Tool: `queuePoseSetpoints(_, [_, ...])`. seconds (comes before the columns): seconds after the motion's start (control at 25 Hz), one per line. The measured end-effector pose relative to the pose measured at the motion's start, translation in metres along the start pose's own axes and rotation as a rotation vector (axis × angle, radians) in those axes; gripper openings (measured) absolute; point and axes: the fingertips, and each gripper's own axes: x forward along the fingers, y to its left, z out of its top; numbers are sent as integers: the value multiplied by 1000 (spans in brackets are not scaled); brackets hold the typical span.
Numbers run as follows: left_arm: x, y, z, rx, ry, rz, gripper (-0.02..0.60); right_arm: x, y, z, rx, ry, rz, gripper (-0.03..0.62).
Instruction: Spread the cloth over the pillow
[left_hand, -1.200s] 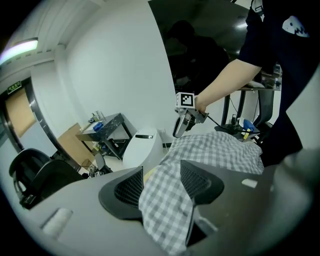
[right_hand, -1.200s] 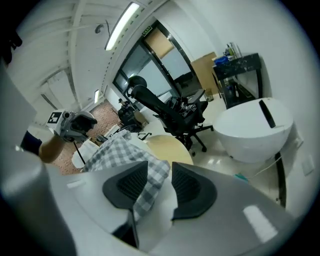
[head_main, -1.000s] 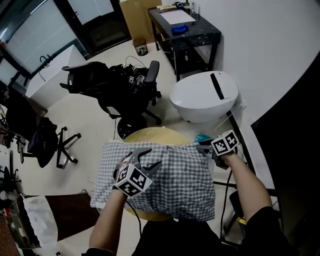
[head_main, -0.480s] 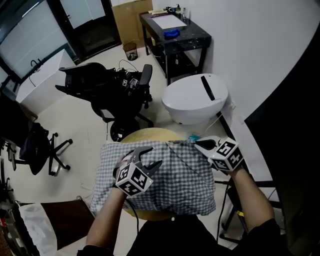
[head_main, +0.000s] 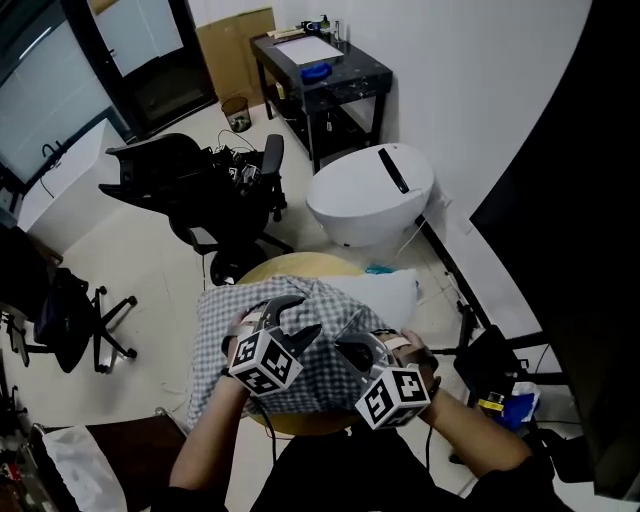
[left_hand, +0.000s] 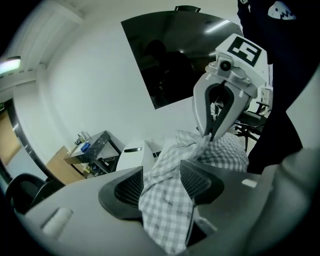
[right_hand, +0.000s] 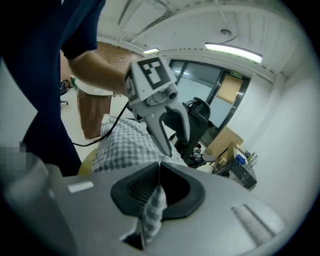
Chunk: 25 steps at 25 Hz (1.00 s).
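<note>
While both forearms reach over it, the left hand-held gripper is clamped on a bunched fold of the checked cloth. The right hand-held gripper, close beside it, pinches a thin edge of the same cloth between closed jaws. That cloth lies rumpled over the pillow, which rests on a round wooden worktop.

Only the pillow's white far-right corner shows, and just the far arc of the worktop is bare; its near edge is hidden under cloth and arms.

Pale floor spreads beyond. A white domed unit with a black strip stands just past the worktop, and further back a black worktop sits against the white wall. The small items on that far worktop are too small to name. A dark panel cuts off the right side.

Counted: two hand-held grippers, one cloth, one pillow, and two black office chairs, one mid-room and one at the left edge.
</note>
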Motion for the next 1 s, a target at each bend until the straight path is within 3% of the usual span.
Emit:
queuePoseSetpoints(0.28, [10,-40,-33,21,74,-89,224,34,63,-14,-120,93,56,27])
queuePoseSetpoints(0.4, [11,-45,-37,15,72,-97,224,40,80,-14,-99,70,128,123])
queuePoseSetpoints(0.56, [8,-47,-40,8,65,-103,224,16,59,3,-4,-13,89,129])
queuePoseSetpoints(0.72, [5,-48,-47,6,70,-109,224,-5,15,-9,81,-27,42,129])
queuePoseSetpoints(1.0, [6,-53,-55,0,85,-118,224,13,-7,-45,-14,20,186,156])
